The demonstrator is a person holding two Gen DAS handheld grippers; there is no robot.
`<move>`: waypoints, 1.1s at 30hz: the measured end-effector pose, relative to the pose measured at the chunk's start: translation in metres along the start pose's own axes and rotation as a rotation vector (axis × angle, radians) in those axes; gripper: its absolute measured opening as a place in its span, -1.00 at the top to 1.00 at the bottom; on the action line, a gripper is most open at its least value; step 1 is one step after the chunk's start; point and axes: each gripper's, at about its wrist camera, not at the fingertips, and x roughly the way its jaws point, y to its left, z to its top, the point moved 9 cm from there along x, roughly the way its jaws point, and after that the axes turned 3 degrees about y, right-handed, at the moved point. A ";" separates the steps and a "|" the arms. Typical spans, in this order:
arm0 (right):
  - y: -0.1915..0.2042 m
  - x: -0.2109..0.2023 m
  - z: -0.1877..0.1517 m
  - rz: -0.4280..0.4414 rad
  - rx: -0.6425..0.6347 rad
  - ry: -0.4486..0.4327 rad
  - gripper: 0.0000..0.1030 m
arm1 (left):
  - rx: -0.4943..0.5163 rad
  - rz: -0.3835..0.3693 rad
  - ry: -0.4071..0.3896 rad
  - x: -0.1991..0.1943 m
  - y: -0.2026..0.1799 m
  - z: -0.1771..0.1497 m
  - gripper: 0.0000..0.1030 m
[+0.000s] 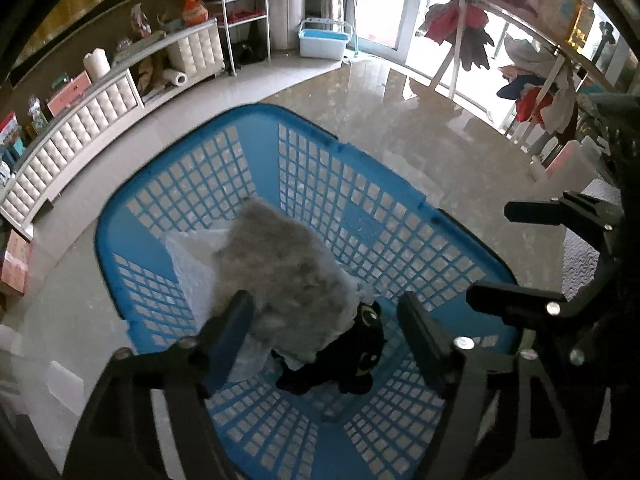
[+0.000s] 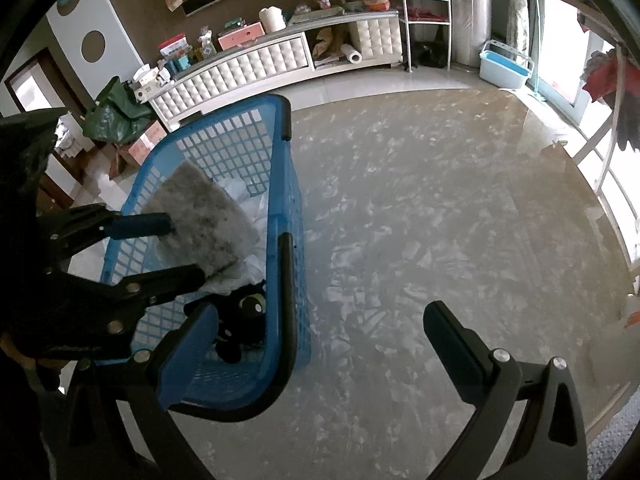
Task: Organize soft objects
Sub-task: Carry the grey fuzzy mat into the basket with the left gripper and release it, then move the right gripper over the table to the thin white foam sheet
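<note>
Soft stuff's in the blue laundry basket [image 1: 360, 224] on the floor [image 2: 440, 200]. Left hand-held gripper [image 1: 326, 324] hangs over it, spread wide with nothing pinched. Just beyond its tips lies a fluffy gray pad [image 1: 276, 276] on white plastic-wrapped bundles [image 1: 188, 256], with a black plush toy [image 1: 356, 348] beside it. Right hand-held gripper [image 2: 320, 344] is also spread and empty, beside the basket's rim.

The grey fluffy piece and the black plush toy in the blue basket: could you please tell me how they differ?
The grey fluffy piece is pale, flat and shapeless; the black plush toy is dark, rounded and has yellow-ringed eyes. The grey piece is clearly larger and lies on top, covering part of the toy. The grey piece sits between the open left tongs; the toy lies lower. Both are soft and inside the blue basket.
</note>
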 end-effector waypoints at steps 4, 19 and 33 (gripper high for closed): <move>0.003 -0.008 0.002 -0.002 -0.001 -0.015 -0.99 | 0.007 0.013 -0.016 -0.015 0.001 -0.003 -0.59; 0.043 -0.034 -0.001 0.002 -0.074 -0.072 -0.99 | -0.055 0.090 -0.107 -0.089 0.016 -0.034 -0.60; 0.108 -0.035 -0.001 0.032 -0.166 -0.091 -0.99 | -0.204 0.182 -0.153 -0.149 0.082 -0.104 -0.64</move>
